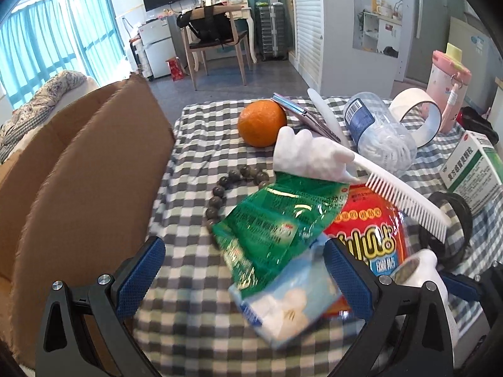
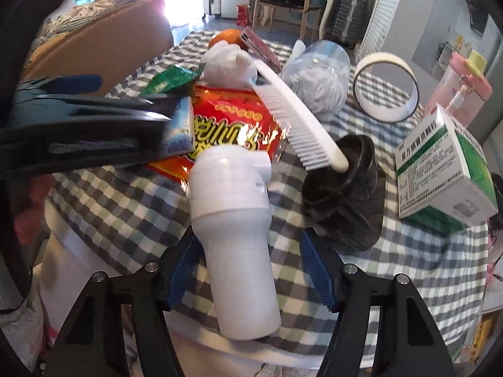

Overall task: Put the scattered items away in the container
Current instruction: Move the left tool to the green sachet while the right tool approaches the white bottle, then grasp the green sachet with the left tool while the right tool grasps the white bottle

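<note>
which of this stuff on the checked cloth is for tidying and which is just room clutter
For the job:
- cardboard box
- white bottle
- white comb
- orange
- bead bracelet
- green packet
- red packet
- medicine box

Lying about:
- wooden chair
- suitcase
- small fridge

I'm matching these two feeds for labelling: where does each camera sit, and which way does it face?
Left wrist: on the left gripper, angled down over the checked table; jaws wide around a cotton pack, cardboard box at left.
Right wrist: on the right gripper, angled down; jaws flank a white bottle without pressing; the left gripper crosses at left.
Shared: white comb, orange, red packet.
</note>
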